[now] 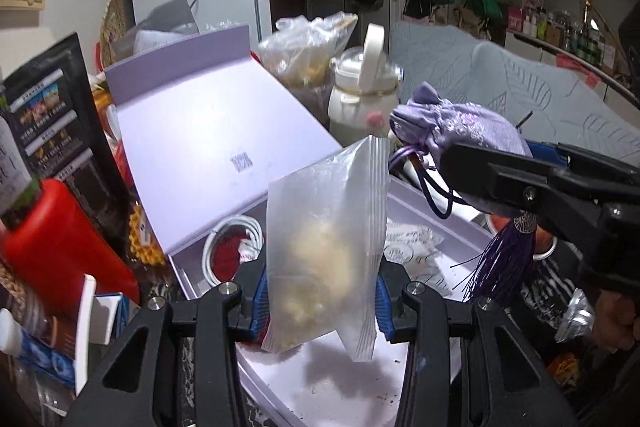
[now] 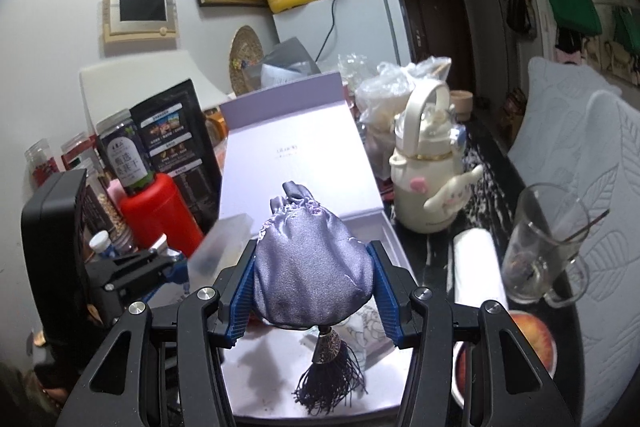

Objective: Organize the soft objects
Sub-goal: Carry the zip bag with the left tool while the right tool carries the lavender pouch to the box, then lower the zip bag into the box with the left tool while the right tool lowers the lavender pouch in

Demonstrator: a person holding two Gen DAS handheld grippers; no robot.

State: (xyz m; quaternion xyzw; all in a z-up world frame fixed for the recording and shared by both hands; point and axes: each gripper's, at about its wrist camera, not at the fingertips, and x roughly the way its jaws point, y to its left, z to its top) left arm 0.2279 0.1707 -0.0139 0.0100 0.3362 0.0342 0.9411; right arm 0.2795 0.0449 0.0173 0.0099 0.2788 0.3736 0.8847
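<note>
My left gripper (image 1: 320, 301) is shut on a frosted zip bag (image 1: 328, 243) with pale lumps inside, held above the open lilac box (image 1: 208, 131). My right gripper (image 2: 310, 291) is shut on a lilac satin drawstring pouch (image 2: 308, 267), whose dark purple tassel (image 2: 330, 379) hangs below over the box floor (image 2: 272, 379). In the left wrist view the right gripper (image 1: 452, 163) comes in from the right with the pouch (image 1: 460, 127) over the box's right edge. The left gripper (image 2: 168, 263) shows at the left of the right wrist view with the bag (image 2: 220, 247).
The box holds a coiled white cable (image 1: 232, 247) and a patterned sachet (image 1: 412, 247). A red bottle (image 2: 160, 215), a dark snack pack (image 2: 176, 139) and jars crowd the left. A white character kettle (image 2: 428, 171), a glass mug (image 2: 540, 251) and a paper roll (image 2: 476, 267) stand right.
</note>
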